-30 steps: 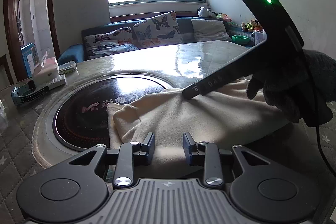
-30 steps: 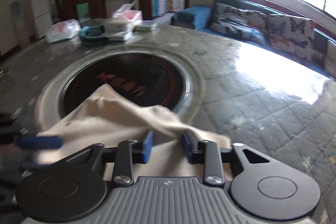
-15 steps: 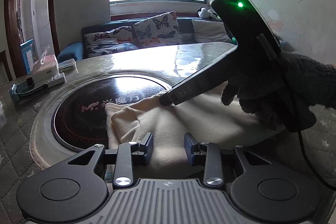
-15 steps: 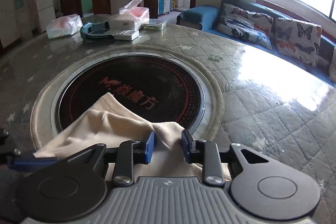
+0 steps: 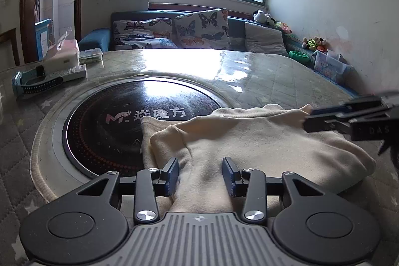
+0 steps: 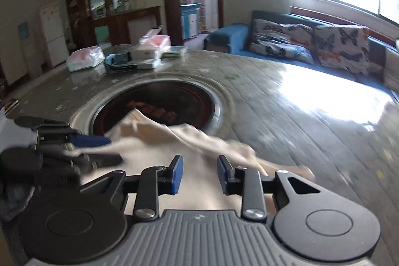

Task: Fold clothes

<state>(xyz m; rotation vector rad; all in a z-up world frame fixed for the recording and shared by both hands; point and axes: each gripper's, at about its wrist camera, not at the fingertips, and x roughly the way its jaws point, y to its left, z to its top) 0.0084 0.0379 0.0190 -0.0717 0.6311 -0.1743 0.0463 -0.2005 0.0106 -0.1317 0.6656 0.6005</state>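
A cream garment (image 5: 249, 141) lies folded on the round table, its left end over the black glass hotplate (image 5: 119, 121). My left gripper (image 5: 200, 175) is open, low over the garment's near edge, with cloth between the fingers. In the right wrist view the garment (image 6: 154, 148) is blurred; my right gripper (image 6: 199, 175) is open above its near part. The right gripper's fingers (image 5: 331, 120) show at the garment's far right edge. The left gripper's fingers (image 6: 94, 141) show at the left of the right wrist view.
A tissue box (image 5: 62, 55), a white power strip and a blue strap device (image 5: 32, 84) sit at the table's far left. A sofa with butterfly cushions (image 5: 199, 26) stands behind the table. A white packet (image 6: 84, 59) lies on the far side.
The right gripper has swung from over the garment's middle out to its right edge. The left gripper has stayed over the near edge. Both stay open.
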